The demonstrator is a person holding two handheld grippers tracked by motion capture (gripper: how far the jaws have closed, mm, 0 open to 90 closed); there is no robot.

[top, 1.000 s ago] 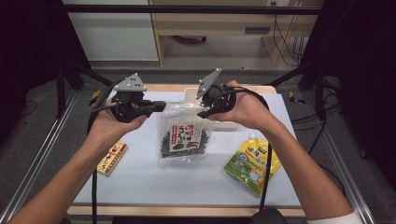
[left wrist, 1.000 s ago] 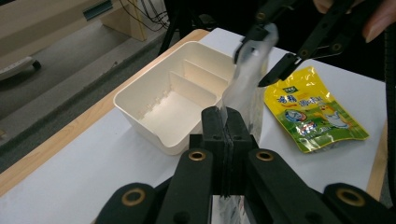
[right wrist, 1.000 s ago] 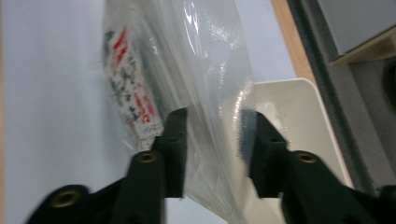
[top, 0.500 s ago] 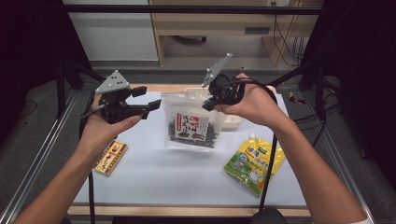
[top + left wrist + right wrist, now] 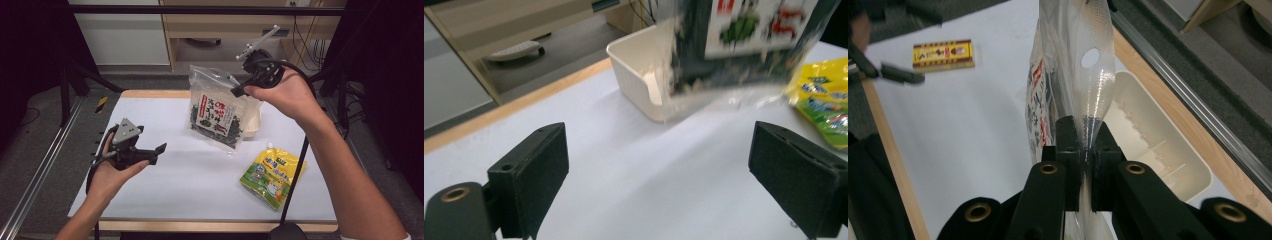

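Clear seaweed bag [image 5: 218, 111] now hangs higher; left gripper [image 5: 159, 149] dropped away.

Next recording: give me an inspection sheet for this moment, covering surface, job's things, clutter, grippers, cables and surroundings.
Surface: white table top with a wooden edge, on a metal frame.
Job's things: clear seaweed bag lifted off the table, hanging over the white tray; tray looks empty.
Clutter: yellow-green pouch lying flat at the near right; small yellow box on the table.
Grippers: right gripper shut on the bag's top edge; left gripper open, holding nothing, low over the table's left side.
Cables: black cable trails from the right gripper over the near edge.
Surroundings: wooden furniture and dark floor beyond the table.
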